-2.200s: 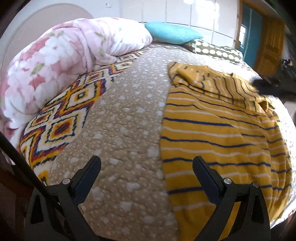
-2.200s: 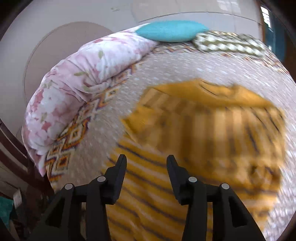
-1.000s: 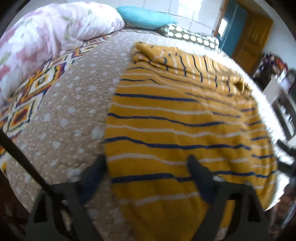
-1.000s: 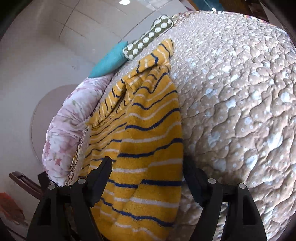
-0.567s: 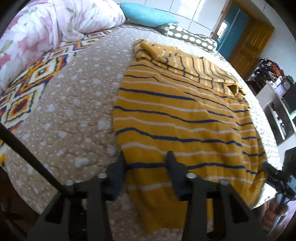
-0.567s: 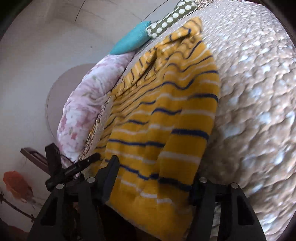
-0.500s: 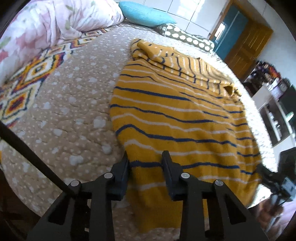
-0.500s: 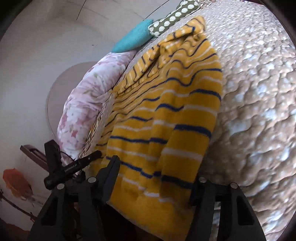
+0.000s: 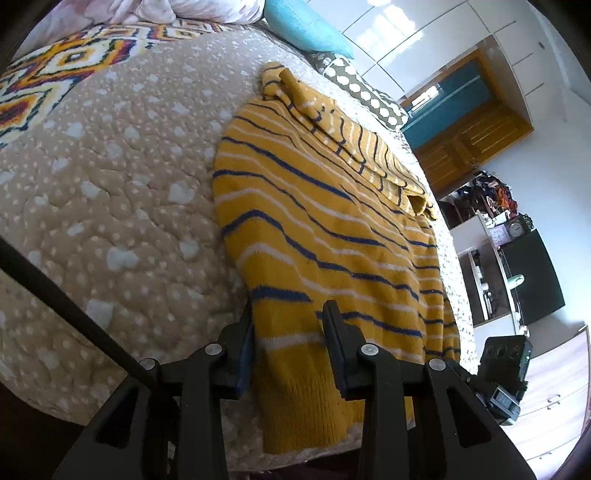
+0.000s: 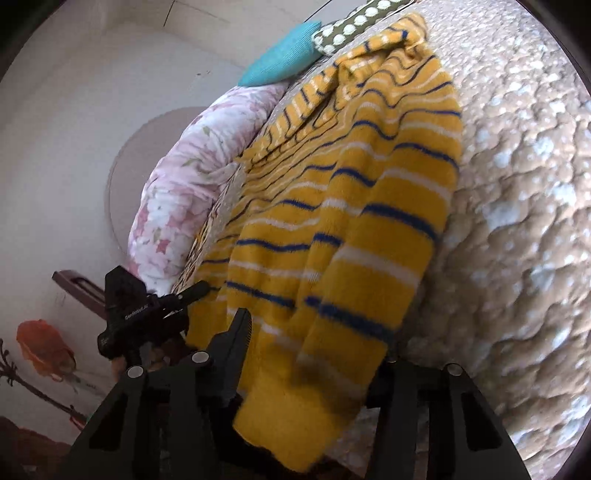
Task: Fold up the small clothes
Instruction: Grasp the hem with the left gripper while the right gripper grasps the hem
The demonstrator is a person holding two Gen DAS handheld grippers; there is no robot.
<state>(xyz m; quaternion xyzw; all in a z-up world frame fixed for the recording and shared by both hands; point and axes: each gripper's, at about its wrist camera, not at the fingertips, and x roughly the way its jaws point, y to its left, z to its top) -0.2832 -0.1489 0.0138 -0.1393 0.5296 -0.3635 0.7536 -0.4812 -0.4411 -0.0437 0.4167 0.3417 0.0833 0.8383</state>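
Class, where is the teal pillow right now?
In the left wrist view, the teal pillow lies at the bed's far end, between the floral duvet and the polka-dot pillow.

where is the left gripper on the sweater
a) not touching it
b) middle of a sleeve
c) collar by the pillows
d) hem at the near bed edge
d: the left gripper has its fingers either side of the sweater hem, at the bed edge.

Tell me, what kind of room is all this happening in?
Most likely a home bedroom. A yellow striped sweater lies on a quilted bed, with a teal pillow and floral duvet at its head and a wooden door beyond.
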